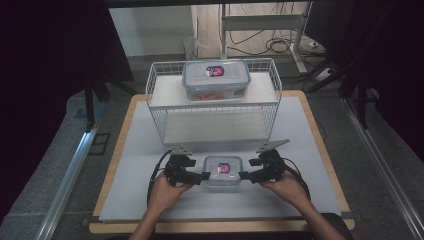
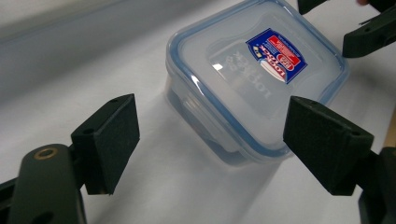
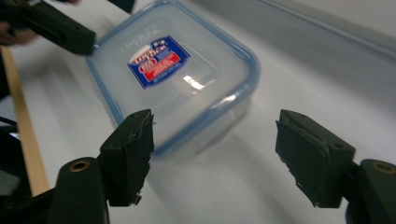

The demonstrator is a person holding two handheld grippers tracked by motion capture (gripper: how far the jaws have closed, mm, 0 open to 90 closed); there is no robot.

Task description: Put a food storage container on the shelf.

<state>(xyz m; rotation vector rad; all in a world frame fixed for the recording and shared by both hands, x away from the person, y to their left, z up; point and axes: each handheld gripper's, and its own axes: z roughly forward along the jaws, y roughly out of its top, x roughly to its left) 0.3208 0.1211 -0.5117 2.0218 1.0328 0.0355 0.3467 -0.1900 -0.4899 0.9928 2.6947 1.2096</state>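
On the white table [image 1: 150, 165], spread jaws of both grippers flank the small container [image 1: 223, 171]; a wire basket [image 1: 212, 102] stands behind.

A white wire rack [image 1: 214, 102] is standing at the far end of the table [image 1: 320, 145]. A large lidded plastic box [image 1: 216, 79] is sitting on the rack's upper shelf. Cables [image 1: 272, 46] are lying on the floor behind the rack.
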